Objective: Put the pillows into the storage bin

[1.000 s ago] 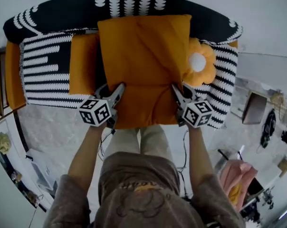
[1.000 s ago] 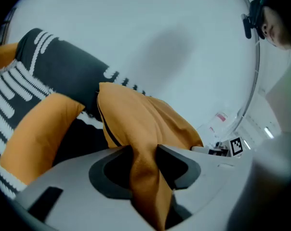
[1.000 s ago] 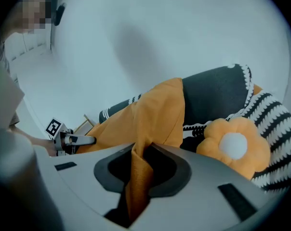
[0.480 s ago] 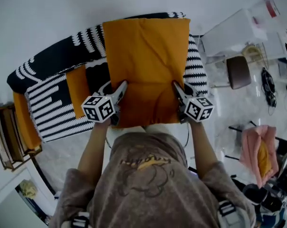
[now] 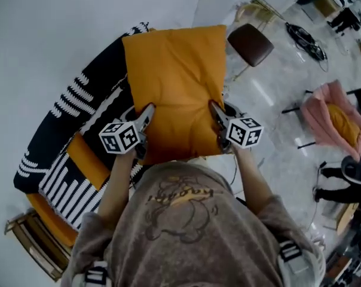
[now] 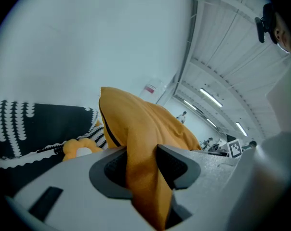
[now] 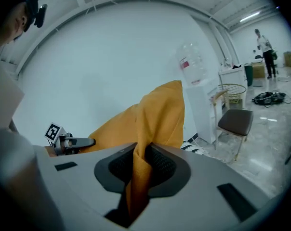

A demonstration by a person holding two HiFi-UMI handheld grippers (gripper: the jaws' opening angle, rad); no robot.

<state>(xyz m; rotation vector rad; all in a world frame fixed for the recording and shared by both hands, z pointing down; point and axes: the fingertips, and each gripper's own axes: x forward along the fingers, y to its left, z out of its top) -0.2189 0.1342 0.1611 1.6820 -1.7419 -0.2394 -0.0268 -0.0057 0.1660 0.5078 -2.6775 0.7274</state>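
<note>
Left gripper [image 5: 142, 123] and right gripper [image 5: 216, 119] stay clamped on the orange pillow [image 5: 174, 76]; the sofa [image 5: 52, 145] has slid to the lower left.

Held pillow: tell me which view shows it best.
The head view. It shows the whole held pillow, with the left gripper and right gripper shut on its near edge. The left gripper view shows only a bunched fold between its jaws; the right gripper view, a pinched fold and one corner.

Pillow [image 5: 174, 82] hides pt of sofa [image 5: 79, 109]; far person [image 7: 264, 46] too small.
</note>
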